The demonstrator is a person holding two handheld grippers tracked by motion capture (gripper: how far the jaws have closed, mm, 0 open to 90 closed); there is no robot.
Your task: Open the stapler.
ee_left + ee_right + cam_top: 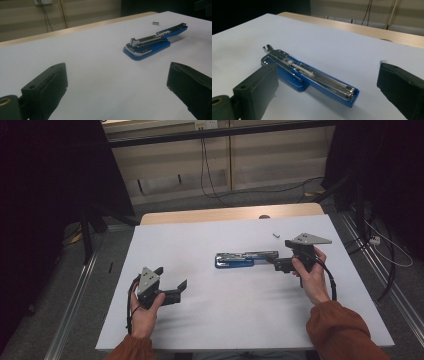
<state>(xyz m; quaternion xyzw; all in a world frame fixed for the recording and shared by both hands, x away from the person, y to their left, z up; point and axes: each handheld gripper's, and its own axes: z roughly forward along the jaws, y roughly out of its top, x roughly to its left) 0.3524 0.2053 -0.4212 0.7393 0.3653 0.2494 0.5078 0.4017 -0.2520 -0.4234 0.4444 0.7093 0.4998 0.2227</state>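
White covering spreads over the table (200, 320), with a strip of bare wood along its far edge and a pale wall with hanging cables beyond it. Dark curtains close off the room on the left and right.

Near the middle of the table, a little to the right, lies a blue stapler (241, 259). It is opened out flat, so its metal staple channel faces up and runs lengthwise from left to right. In the right gripper view the stapler (309, 77) shows its bright metal rail on top of the blue base, with the raised blue arm reaching toward the camera. In the left gripper view the stapler (152, 42) lies farther off, toward the right. A small grey metal piece (275, 235) rests on the covering just beyond the stapler's right end; it shows as a tiny block (155, 23) in the left gripper view.

The right gripper (284, 254) is held in the person's right hand at the stapler's right end, close to it. Its jaws stand spread wide apart, one on each side of that end of the stapler, with nothing pinched between them. Whether either jaw touches the stapler cannot be told.

The left gripper (172, 279) is held in the left hand at the near left of the table, well apart from the stapler. Its jaws are also spread wide, over bare white covering, holding nothing.
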